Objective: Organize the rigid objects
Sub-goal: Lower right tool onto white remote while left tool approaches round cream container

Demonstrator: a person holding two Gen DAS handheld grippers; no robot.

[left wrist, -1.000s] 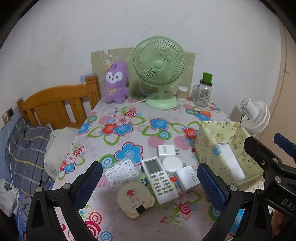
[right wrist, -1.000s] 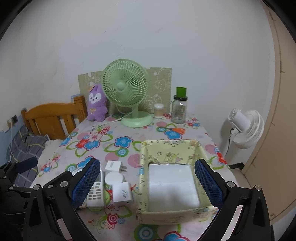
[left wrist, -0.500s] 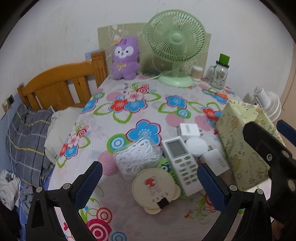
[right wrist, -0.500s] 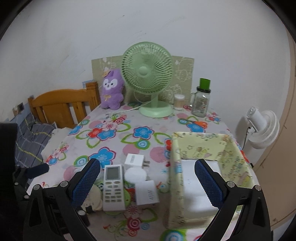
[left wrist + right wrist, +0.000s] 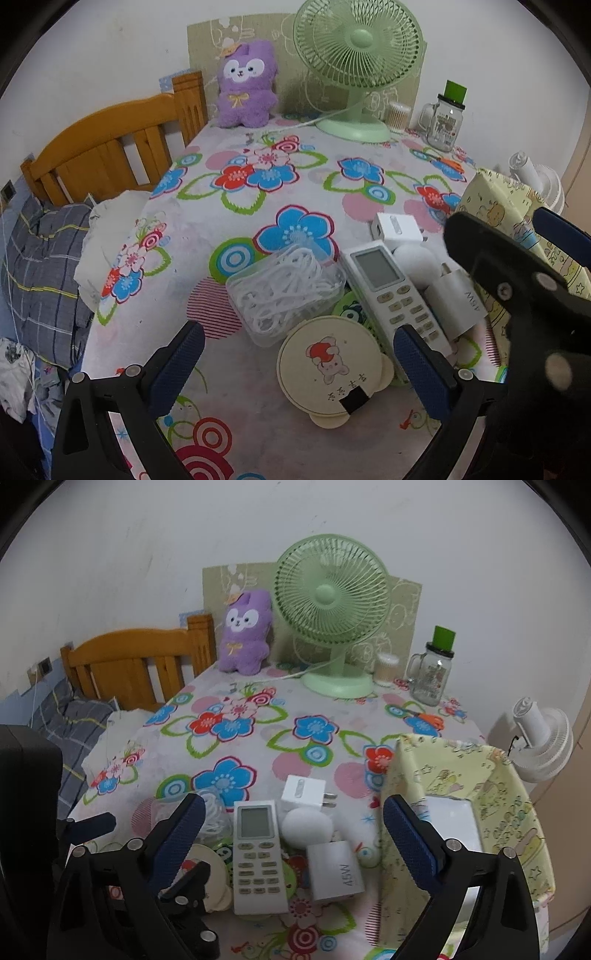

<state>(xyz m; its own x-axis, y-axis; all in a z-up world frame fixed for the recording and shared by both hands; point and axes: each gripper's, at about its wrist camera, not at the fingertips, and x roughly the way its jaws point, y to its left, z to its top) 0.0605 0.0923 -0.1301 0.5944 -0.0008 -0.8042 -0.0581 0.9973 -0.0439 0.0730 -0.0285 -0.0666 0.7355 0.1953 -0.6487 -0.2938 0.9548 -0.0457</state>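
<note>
Hanging the right hand-held gripper [image 5: 293, 802] over the near edge of the tabletop [image 5: 258, 753], jaws wide though just closing in a little, pressing on nothing. Framing the remote control [image 5: 258, 853] and the 45W charger [image 5: 334, 871] below and between the fingers, touching neither. Hanging the left hand-held gripper [image 5: 297, 330] wide and empty too, with the round cream disc [image 5: 328, 369] at its 6 o'clock and the clear box of white cable [image 5: 284, 295] at its 12 o'clock.

Lying in one tight cluster, going by the right wrist view: remote control at 9 o'clock, white puck [image 5: 306, 825] in the middle, plug adapter [image 5: 303, 789] at 12 o'clock, 45W charger at 6 o'clock. Standing just beside that cluster at its 3 o'clock: the yellow fabric bin [image 5: 509, 812], showing only a white pad [image 5: 452, 827] on its floor.

Looking like the approach to a first pick, with nothing from the cluster in the bin yet.

Calling next, probably, for settling on one piece. Then lowering over it and narrowing the jaws across its short width. The remote control or the 45W charger seeming the likeliest for the right side, then carrying toward 3 o'clock and over the bin wall. Needing care with the neighbours lying so close, a finger coming down between them being liable to nudge the puck or the adapter. Needing care also with the two tools crowding each other over the same spot.
</note>
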